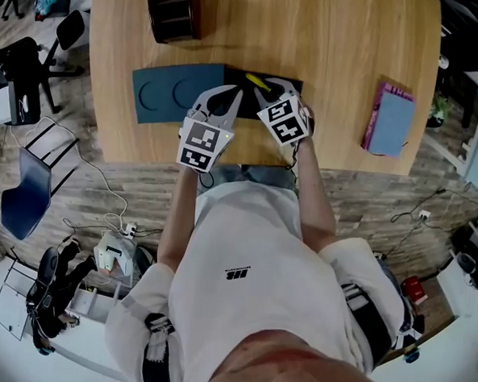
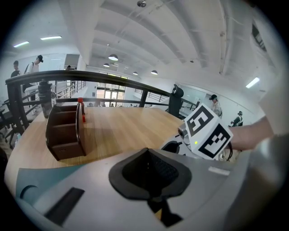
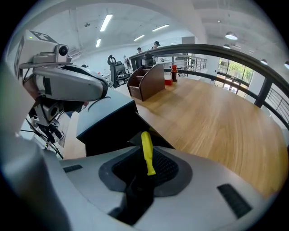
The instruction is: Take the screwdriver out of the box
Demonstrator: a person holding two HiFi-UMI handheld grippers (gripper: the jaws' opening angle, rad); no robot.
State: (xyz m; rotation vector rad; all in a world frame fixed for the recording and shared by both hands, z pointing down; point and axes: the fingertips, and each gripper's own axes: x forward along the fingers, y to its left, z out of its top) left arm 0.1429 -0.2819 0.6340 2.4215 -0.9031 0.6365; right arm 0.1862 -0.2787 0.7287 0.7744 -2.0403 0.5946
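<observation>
We log one white short-sleeved T-shirt [image 1: 245, 227] with a small black chest logo [image 1: 237, 272]. Left gripper [image 1: 229, 91] and right gripper [image 1: 268, 89]: grey shells, black pads, each bearing a black-and-white marker cube [image 1: 203, 144].

The table [image 1: 337, 47] is smooth wood, the screwdriver [image 3: 147, 153] handle glossy yellow plastic.

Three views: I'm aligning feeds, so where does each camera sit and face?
Head view: on the person's head, looking steeply down at table, left gripper, right gripper; arms, torso show.
Left gripper view: rides left gripper, faces across table toward organizer; own jaws show.
Right gripper view: rides right gripper, faces box, organizer; jaws grip screwdriver.
All share organizer.
</observation>
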